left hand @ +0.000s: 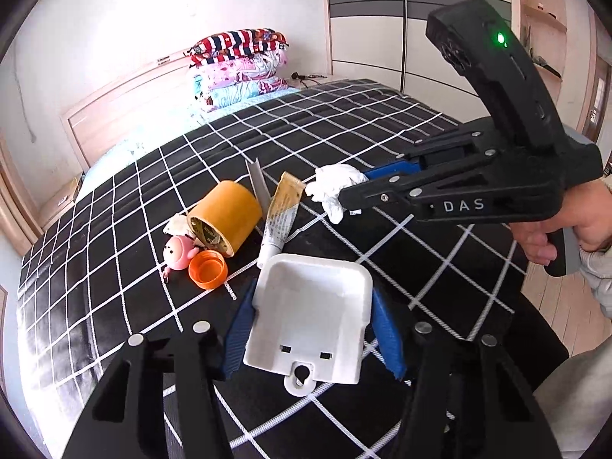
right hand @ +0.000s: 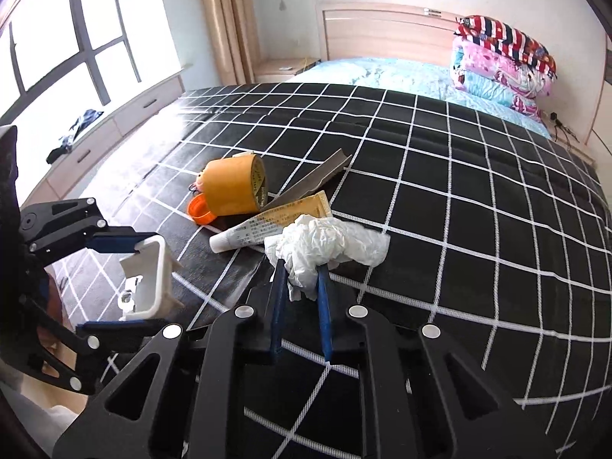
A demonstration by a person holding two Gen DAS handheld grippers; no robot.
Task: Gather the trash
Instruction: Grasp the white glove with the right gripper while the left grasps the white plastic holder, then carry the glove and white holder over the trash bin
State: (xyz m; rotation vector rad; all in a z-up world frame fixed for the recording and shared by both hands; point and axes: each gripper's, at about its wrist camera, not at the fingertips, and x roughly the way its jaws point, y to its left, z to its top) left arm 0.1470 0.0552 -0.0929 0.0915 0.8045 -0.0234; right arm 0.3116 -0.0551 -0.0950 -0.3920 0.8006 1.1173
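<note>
Crumpled tissue (right hand: 325,243) is pinched by the right hand-held gripper (right hand: 302,267); the left hand-held gripper (left hand: 311,306) clamps the white container (left hand: 310,317) above the bed (right hand: 459,191).

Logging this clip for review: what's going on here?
A person is tidying litter off a black checked bedspread with two hand-held claws. The left claw grips a small white bin; the right claw has pinched a crumpled tissue. A tape roll, tube and orange cap lie on the bedspread.
</note>
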